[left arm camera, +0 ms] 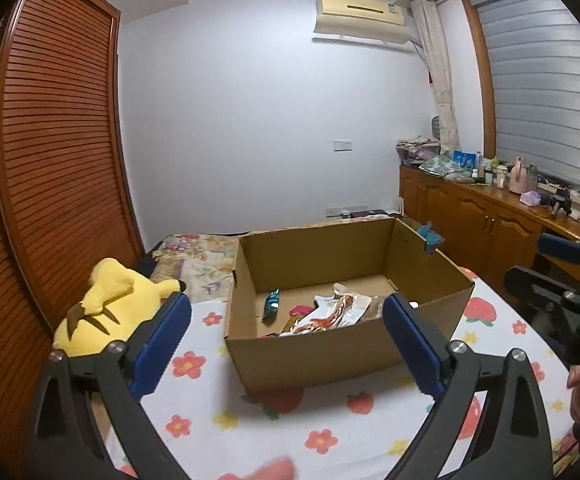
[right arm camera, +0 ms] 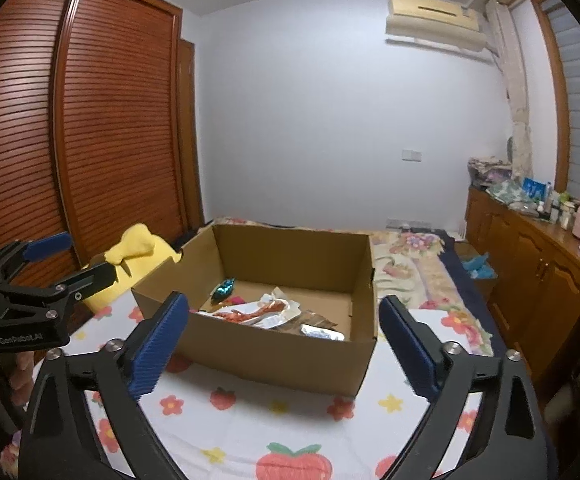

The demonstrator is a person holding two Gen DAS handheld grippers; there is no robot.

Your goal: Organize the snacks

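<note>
The snack packets (left arm camera: pixel 321 314) lie loose on the floor of the open cardboard box (left arm camera: pixel 313 350) on the flowered bed (left arm camera: pixel 274 420); they look light, crinkly and slippery, best pinched by a flat edge. Both the left tool (left arm camera: pixel 286 344) and right tool (right arm camera: pixel 284 344) stand wide and empty, on the near side of the box, with the packets beyond them.
</note>
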